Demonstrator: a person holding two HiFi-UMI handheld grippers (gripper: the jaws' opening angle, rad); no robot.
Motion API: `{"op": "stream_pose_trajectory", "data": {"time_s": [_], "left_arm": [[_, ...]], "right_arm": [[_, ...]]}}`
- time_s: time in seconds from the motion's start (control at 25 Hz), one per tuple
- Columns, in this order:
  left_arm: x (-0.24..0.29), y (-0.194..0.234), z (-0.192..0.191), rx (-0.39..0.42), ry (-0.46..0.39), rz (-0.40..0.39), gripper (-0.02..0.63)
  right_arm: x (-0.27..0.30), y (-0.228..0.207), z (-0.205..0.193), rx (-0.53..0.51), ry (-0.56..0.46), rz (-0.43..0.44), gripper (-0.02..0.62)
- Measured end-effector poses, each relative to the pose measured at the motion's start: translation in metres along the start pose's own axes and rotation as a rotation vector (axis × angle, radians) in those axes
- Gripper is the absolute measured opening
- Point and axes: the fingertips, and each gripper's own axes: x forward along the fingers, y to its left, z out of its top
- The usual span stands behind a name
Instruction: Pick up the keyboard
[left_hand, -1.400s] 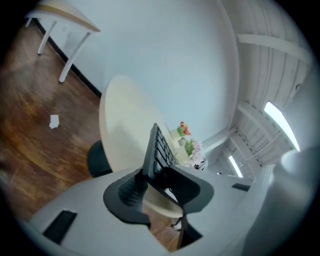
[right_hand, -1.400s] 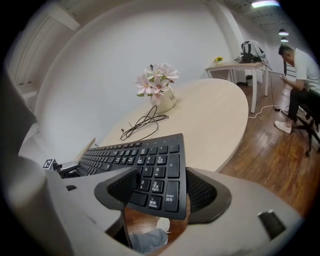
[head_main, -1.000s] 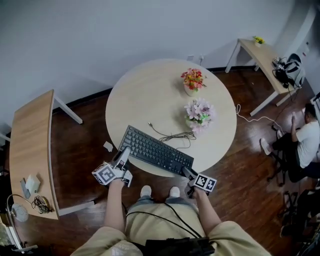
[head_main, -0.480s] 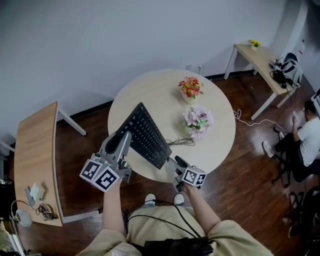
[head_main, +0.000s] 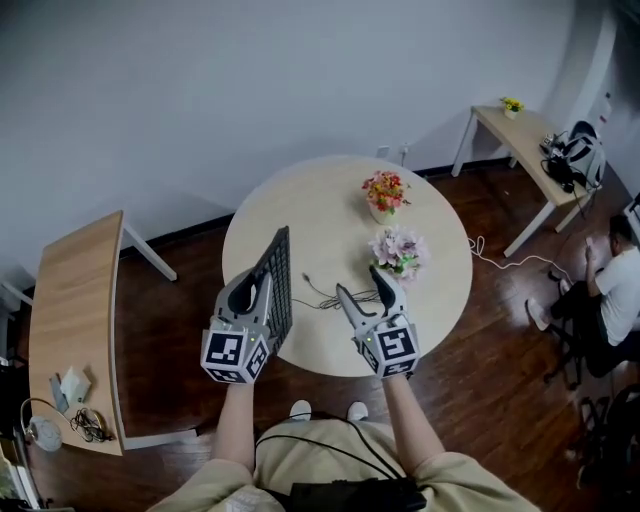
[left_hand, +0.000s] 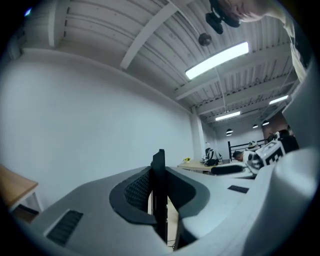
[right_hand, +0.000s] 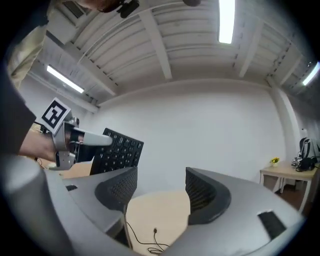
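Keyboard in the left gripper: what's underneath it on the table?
Only bare round table shows beneath the keyboard, held on edge in the shut left gripper. A black cable lies loose to its right. The strip directly below the keyboard's lower edge and the gripper is covered.

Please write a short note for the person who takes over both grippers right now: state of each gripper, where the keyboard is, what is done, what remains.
The left gripper is shut on the keyboard, clamping its near end. The keyboard stands on edge, raised above the round table.
The right gripper is open and empty, held up over the table beside the keyboard.
The cable lies on the table.
Done: the keyboard is picked up, held by one gripper only.
Left: probably steady the free end with the right gripper.
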Motion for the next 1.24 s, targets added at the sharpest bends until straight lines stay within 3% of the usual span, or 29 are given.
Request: {"op": "stream_pose_trajectory", "data": {"time_s": [0.16,0.32,0.72,1.24], "left_arm": [[-0.003,0.004,0.017,0.087,-0.037,0.052,0.051],[-0.005,0.015,0.022,0.041,-0.056,0.072,0.051],[-0.005,0.014,0.023,0.011,-0.063,0.066,0.051],[-0.014,0.012,0.022,-0.006,-0.064,0.057,0.051]], "right_arm": [[-0.004,-0.015,0.022,0.057,0.046,-0.099,0.305],[-0.011,-0.025,0.035,0.023,0.037,-0.16,0.299],[-0.024,-0.023,0.067,0.015,-0.009,-0.206,0.299],[-0.035,-0.008,0.104,0.003,-0.077,-0.183,0.299]]}}
